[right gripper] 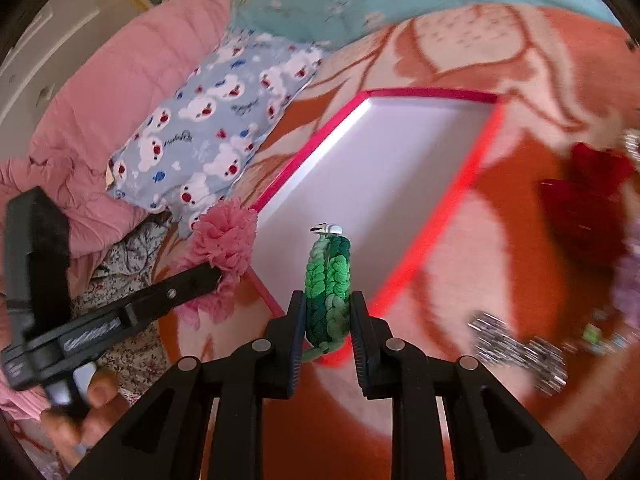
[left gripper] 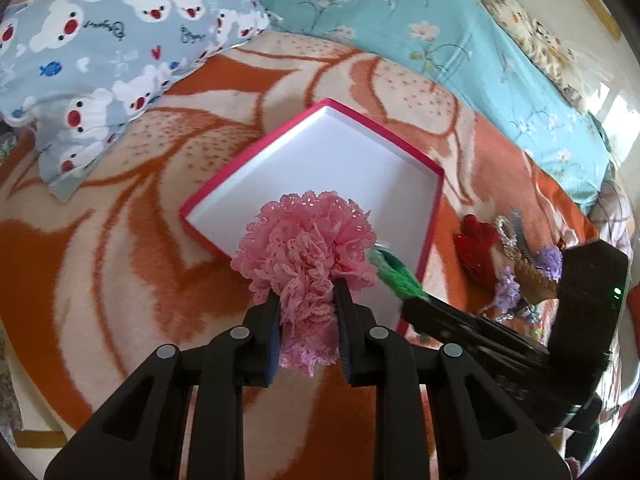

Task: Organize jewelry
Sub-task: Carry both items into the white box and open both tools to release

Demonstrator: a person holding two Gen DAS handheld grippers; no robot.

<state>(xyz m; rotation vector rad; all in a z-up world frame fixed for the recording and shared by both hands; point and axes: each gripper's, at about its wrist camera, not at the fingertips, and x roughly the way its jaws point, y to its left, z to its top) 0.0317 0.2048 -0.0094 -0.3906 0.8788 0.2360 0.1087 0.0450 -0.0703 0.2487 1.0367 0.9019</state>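
A shallow box with a red rim (left gripper: 434, 216) and bare white inside lies on the orange and cream blanket; its rim (right gripper: 424, 93) also shows in the right wrist view. My left gripper (left gripper: 306, 300) is shut on a pink lace scrunchie (left gripper: 304, 240), held over the box's near corner. My right gripper (right gripper: 326, 310) is shut on a green braided bracelet (right gripper: 328, 280) with a white clasp, over the box's near edge. The green bracelet (left gripper: 394, 272) pokes in from the right in the left wrist view, and the pink scrunchie (right gripper: 224, 240) shows at left in the right wrist view.
To the right of the box lie a red heart-shaped piece (left gripper: 476, 248), purple lace flowers (left gripper: 508, 288), a wooden comb (left gripper: 536, 280) and sparkly silver pieces (right gripper: 516, 346). A bear-print pillow (left gripper: 100, 60), a pink quilt (right gripper: 100, 120) and a teal floral cover (left gripper: 400, 20) lie beyond.
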